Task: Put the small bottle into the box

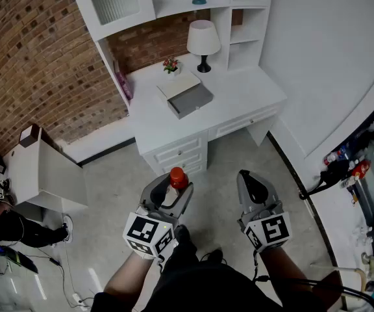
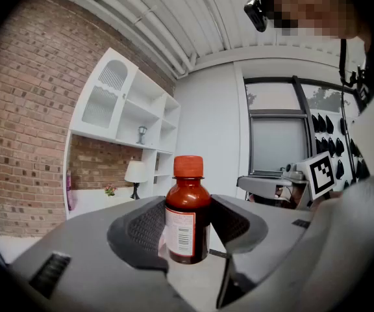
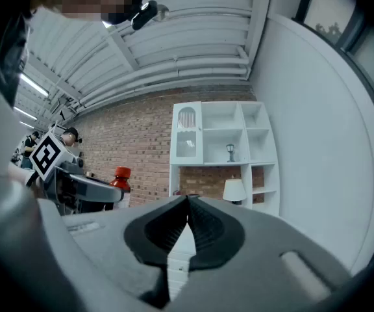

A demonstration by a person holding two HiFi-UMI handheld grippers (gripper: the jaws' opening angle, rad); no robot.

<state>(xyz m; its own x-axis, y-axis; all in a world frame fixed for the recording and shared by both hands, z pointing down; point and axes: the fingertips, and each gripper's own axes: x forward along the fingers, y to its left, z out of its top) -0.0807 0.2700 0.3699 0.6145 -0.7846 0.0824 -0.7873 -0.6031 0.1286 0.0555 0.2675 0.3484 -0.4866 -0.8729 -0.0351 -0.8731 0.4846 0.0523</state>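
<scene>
Standing upright between the ribbed dark pads of the left gripper (image 1: pixel 173 191), the small amber-brown bottle with the orange-red screw cap and white barcode label (image 2: pixel 187 214) is clamped on both sides at its body. In the left gripper view the pads are pressed against the bottle's flanks, and the cap and shoulders are left clear above the jaws. From the head view the red cap is seen poking up at the front of that gripper, which is held low over the pale grey floor (image 1: pixel 109 239), just short of the drawers of the white desk (image 1: pixel 242 99).

Over to the other side: the right gripper (image 1: pixel 254 187) is carried level beside the left one, a little apart from it. Its jaws are clenched tight, pad against pad, and nothing is caught between them, as is shown plainly in the right gripper view.

Up on the desk top, the grey rectangular box (image 1: pixel 191 99) is set near the middle, with a pale flat panel (image 1: pixel 179 83) lying against its far edge. The bottle is well apart from it, in the air and not yet over the desk. Behind the box, a small potted flower (image 1: pixel 171 64) and a white-shaded lamp on a black base (image 1: pixel 203 43) are placed against the red brick wall (image 1: pixel 31 57).
</scene>
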